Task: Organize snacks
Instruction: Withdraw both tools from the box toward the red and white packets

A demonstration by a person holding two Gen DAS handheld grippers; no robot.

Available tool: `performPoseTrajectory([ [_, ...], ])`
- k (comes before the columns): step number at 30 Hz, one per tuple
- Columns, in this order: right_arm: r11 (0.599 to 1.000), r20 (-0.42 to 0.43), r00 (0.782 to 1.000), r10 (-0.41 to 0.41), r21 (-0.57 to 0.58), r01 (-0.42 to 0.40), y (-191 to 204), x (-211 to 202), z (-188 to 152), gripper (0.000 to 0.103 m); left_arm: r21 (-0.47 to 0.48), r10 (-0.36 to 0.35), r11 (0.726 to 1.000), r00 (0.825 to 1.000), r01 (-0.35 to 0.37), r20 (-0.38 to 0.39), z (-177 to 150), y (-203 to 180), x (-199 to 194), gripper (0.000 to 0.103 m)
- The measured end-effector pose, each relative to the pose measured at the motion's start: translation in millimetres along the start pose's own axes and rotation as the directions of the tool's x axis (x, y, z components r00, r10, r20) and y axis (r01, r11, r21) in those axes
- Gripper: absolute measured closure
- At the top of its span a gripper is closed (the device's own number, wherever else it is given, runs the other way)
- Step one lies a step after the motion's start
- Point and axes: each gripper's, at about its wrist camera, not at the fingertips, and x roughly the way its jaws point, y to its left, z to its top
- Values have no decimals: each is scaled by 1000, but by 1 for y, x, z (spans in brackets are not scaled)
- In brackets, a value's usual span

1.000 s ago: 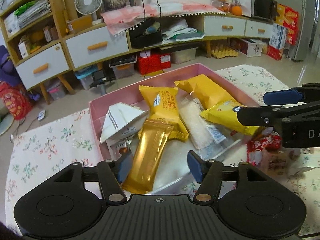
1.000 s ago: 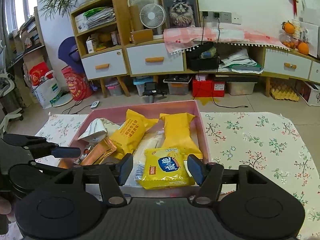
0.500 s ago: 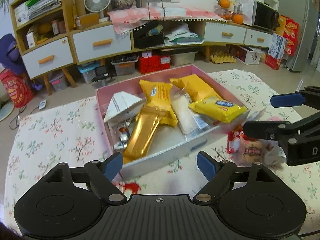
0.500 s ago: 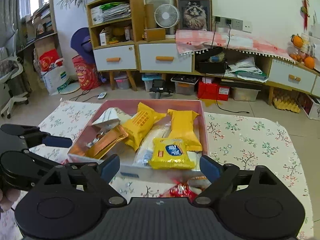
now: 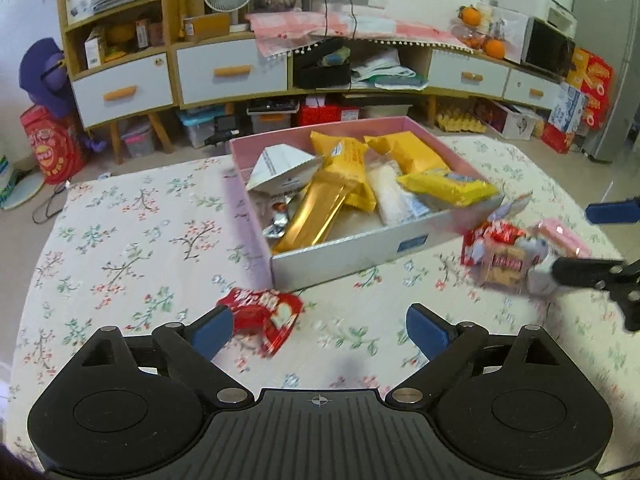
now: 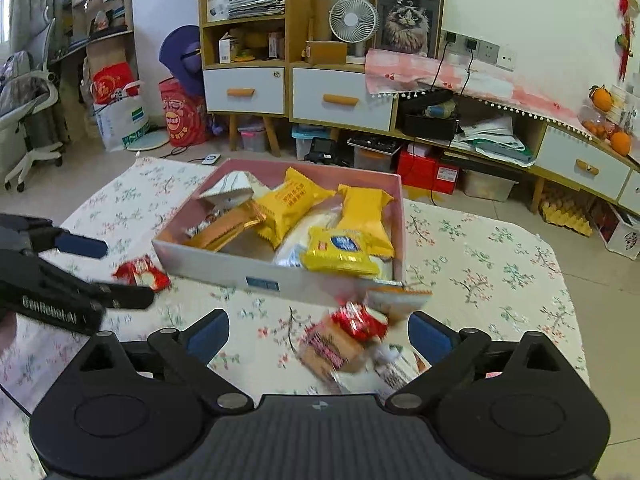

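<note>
Snacks point(image 5: 352, 184) mostly sit in the pink box point(image 5: 360, 248) — a red packet point(image 5: 260, 314) and a small pile point(image 6: 356, 344) remain on the tablecloth. Left gripper point(image 5: 319, 330) and right gripper point(image 6: 318, 334) have just been opening, nothing between them.

Snack packets fill the box point(image 5: 352, 248) on the table point(image 5: 120, 240); loose packets point(image 5: 260, 312) lie before it.

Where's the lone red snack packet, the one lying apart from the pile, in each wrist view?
Left wrist view: the red snack packet lies low and left of centre, beside the left gripper's left finger.
Right wrist view: the same packet sits at the left, by the left gripper's fingers.
Shared landmark: the pink snack box; the packet lies off its near left corner.
</note>
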Motion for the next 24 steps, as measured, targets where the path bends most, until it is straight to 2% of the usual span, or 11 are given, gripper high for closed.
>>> performPoseTrajectory([
  [3, 1000, -5, 1000, -12, -13, 12, -3, -4, -10, 28, 31, 14, 999, 1000, -14, 8, -10, 6, -2, 8],
  [8, 999, -15, 1000, -24, -41, 23, -11, -10, -26, 28, 42, 2, 999, 1000, -2, 1, -25, 18, 0, 8],
  [16, 997, -39, 998, -50, -57, 47, -25, -10, -49, 28, 106, -12, 994, 999, 9, 36, -46, 24, 2, 8],
  [24, 995, -52, 997, -55, -87, 50, -30, 0, -63, 28, 108, -37, 994, 998, 31, 51, -55, 36, 22, 8],
])
